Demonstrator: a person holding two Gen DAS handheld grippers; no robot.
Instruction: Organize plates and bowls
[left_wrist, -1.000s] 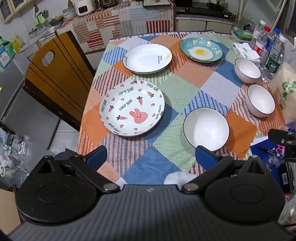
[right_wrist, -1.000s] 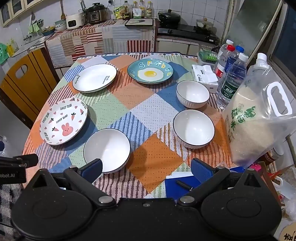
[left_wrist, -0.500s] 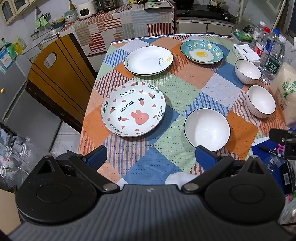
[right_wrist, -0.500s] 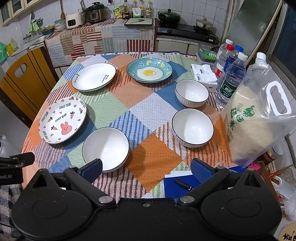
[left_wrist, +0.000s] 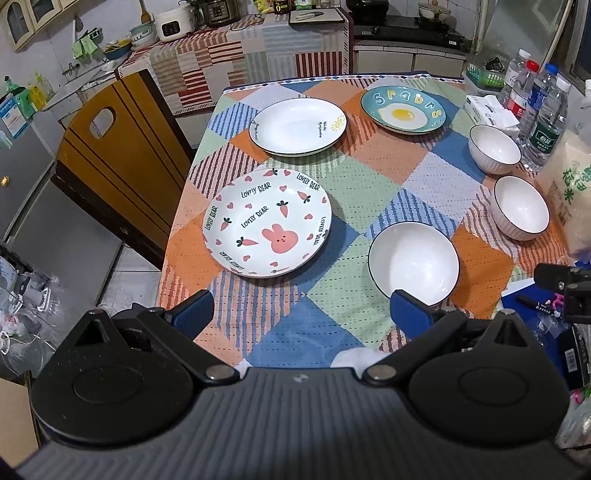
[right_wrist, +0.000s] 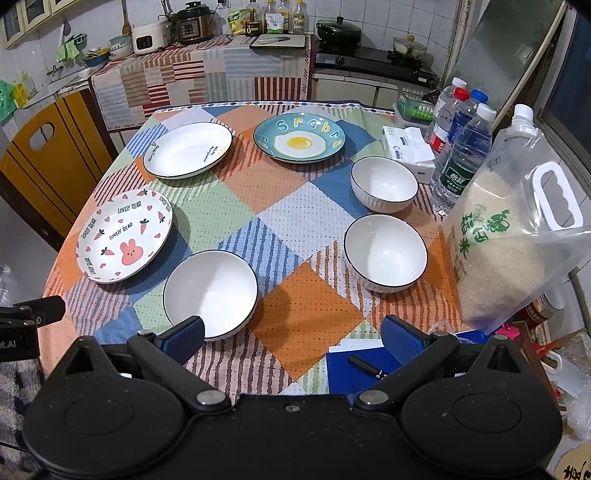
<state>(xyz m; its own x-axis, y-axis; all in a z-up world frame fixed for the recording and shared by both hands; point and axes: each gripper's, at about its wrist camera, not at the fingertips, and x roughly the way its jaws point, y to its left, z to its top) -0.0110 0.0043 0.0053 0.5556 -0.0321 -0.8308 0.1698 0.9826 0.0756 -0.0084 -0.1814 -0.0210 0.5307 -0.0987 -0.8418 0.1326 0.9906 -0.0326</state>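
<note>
Three plates lie on the patchwork tablecloth: a rabbit plate (left_wrist: 266, 222) (right_wrist: 125, 235) at the left, a plain white plate (left_wrist: 297, 126) (right_wrist: 187, 149) behind it, and a teal egg plate (left_wrist: 403, 111) (right_wrist: 299, 137) at the back. Three white bowls stand apart: the nearest bowl (left_wrist: 413, 263) (right_wrist: 210, 292), a middle bowl (left_wrist: 521, 207) (right_wrist: 385, 252) and a far bowl (left_wrist: 495, 148) (right_wrist: 384, 184). My left gripper (left_wrist: 301, 314) is open above the table's near edge, empty. My right gripper (right_wrist: 291, 338) is open too, empty, its left finger over the nearest bowl's rim.
A rice bag (right_wrist: 513, 243), water bottles (right_wrist: 461, 155) and a tissue box (right_wrist: 408, 149) crowd the right edge. A blue folder with a pen (right_wrist: 362, 365) lies at the near right. A wooden chair (left_wrist: 107, 155) stands left of the table. A kitchen counter (right_wrist: 207, 70) runs behind.
Both views have drawn back and risen slightly; the table looks a little farther off. Plates and bowls have not moved. Both grippers stay open.
</note>
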